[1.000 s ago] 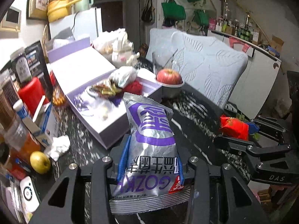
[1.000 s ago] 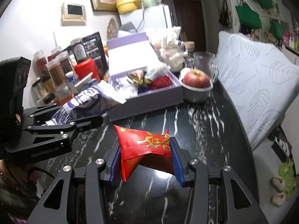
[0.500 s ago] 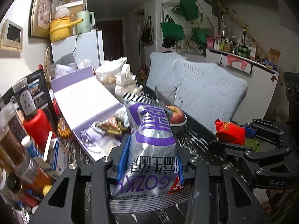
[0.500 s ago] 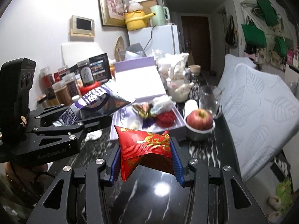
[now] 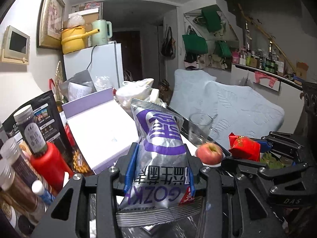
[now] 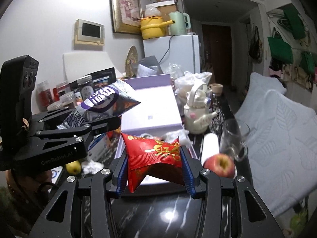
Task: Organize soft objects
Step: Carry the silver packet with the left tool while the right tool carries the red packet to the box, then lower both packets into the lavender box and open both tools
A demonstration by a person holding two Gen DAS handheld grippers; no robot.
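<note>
My left gripper (image 5: 159,170) is shut on a silver and purple snack bag (image 5: 160,150), held upright above the table. That bag (image 6: 103,101) also shows in the right wrist view, in the black jaws at the left. My right gripper (image 6: 153,170) is shut on a red foil packet (image 6: 156,156) with gold print, and the packet (image 5: 244,147) appears at the right of the left wrist view. Behind both stands an open lilac box (image 6: 152,107) with its lid (image 5: 99,127) raised; small wrapped items lie inside, mostly hidden by the packets.
A red apple (image 6: 220,164) sits in a bowl beside a glass mug (image 6: 233,138) and a white teapot (image 6: 198,117). Jars and a red bottle (image 5: 47,164) crowd the left. A yellow fruit (image 6: 73,166) and crumpled tissue lie on the black marble table (image 6: 158,214). Pale cushions (image 6: 277,130) flank the right.
Both grippers have risen and tilted up with their packets still clamped. The box, apple and table have dropped lower in both views, and more of the room shows.
</note>
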